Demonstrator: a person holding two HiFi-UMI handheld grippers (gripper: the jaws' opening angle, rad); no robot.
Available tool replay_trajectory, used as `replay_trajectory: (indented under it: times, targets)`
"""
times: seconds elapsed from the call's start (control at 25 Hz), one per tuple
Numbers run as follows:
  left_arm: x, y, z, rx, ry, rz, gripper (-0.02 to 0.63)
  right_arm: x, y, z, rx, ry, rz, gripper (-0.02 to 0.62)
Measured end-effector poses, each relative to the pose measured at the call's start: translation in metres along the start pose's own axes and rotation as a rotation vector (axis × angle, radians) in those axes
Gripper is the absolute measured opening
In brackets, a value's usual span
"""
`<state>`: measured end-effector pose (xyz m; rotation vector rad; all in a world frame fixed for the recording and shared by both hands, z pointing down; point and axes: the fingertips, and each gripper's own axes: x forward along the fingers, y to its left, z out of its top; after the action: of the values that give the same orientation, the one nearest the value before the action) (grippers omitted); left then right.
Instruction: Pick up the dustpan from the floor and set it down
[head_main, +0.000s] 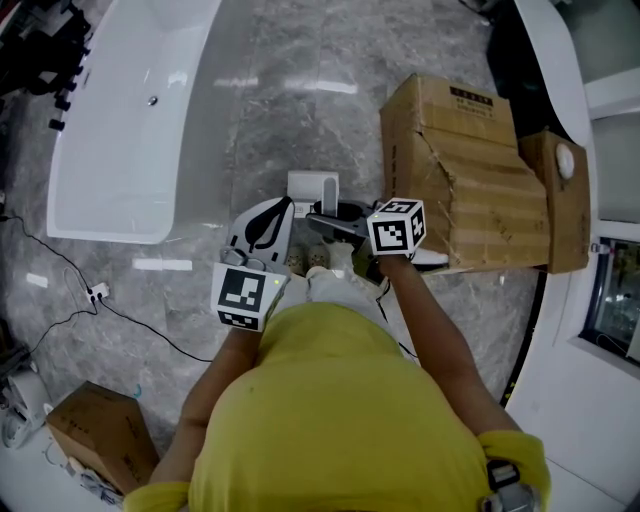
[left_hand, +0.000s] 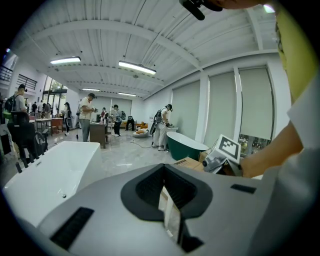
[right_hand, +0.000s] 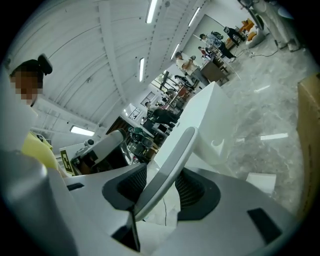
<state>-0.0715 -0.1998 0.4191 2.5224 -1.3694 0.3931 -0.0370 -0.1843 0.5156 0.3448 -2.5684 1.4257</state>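
Note:
A pale grey dustpan handle (right_hand: 167, 172) slants up between the dark pads (right_hand: 192, 192) in the right gripper view. My right gripper (right_hand: 160, 200) is shut on that handle. In the head view the right gripper (head_main: 335, 215) reaches left from its marker cube, low over the marble floor, and the pan itself does not show clearly. My left gripper (head_main: 268, 222) hangs just beside it, to the left. In the left gripper view its jaws (left_hand: 167, 200) stand close together with nothing held; only a thin slit shows between them.
A flat white rectangle (head_main: 313, 186) lies on the floor just ahead of both grippers. A white bathtub (head_main: 130, 120) stands to the left. Torn cardboard boxes (head_main: 470, 170) stand close on the right, and another box (head_main: 100, 430) is behind on the left. A cable (head_main: 130, 320) trails across the floor.

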Motion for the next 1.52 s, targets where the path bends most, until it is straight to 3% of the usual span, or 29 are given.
replay_trajectory:
  times: [0.48, 0.72, 0.84, 0.96, 1.16, 1.32, 1.52]
  targets:
    - [-0.001, -0.003, -0.006, -0.002, 0.014, 0.005, 0.000, 0.017, -0.069, -0.028, 0.022, 0.068, -0.069, 0.176]
    - [-0.005, -0.004, -0.013, -0.008, 0.028, 0.006, 0.000, 0.023, -0.082, -0.031, 0.025, 0.107, -0.067, 0.181]
    - [-0.005, -0.005, -0.014, -0.012, 0.027, 0.004, 0.000, 0.023, -0.078, -0.030, 0.012, 0.122, -0.096, 0.205]
    - [-0.005, -0.004, -0.011, -0.011, 0.019, 0.003, 0.000, 0.013, -0.079, -0.029, 0.060, 0.097, -0.134, 0.276]
    - [-0.002, -0.006, -0.005, -0.006, 0.003, -0.008, 0.000, -0.029, -0.081, -0.032, 0.066, 0.038, -0.268, 0.321]
    - [0.002, -0.012, 0.003, 0.006, -0.015, -0.019, 0.000, -0.066, -0.068, -0.007, -0.016, -0.090, -0.387, 0.222]
    - [0.011, -0.017, 0.021, 0.037, -0.053, -0.033, 0.000, -0.096, -0.025, 0.063, -0.268, -0.290, -0.543, 0.054]
